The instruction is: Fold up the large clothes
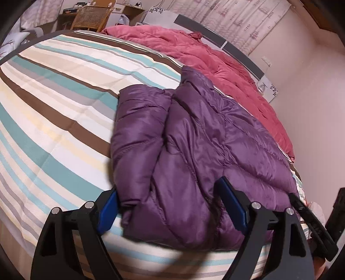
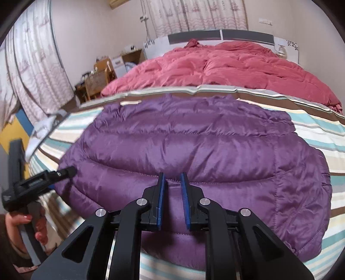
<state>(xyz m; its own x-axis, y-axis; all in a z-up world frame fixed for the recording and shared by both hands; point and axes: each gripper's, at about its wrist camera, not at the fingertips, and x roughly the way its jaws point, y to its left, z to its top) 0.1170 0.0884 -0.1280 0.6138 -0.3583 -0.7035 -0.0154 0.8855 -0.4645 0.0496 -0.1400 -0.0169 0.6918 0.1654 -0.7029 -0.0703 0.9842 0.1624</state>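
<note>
purple jacket (image 2: 194, 150) near hem behind hand-held gripper, desk clutter (image 1: 90, 6) indistinct

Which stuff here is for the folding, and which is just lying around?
For the folding:
purple puffer jacket
left gripper
right gripper
striped bedsheet

Just lying around:
pink quilt
wicker chair
curtains

Light: soft, even, warm pinkish indoor light.
Glare: mild sheen on the purple jacket (image 2: 194, 146).
Shadows: faint, soft.
Distortion: strong fisheye bulge, dark vignetted corners.
Blur: slight smear at frame edges.
</note>
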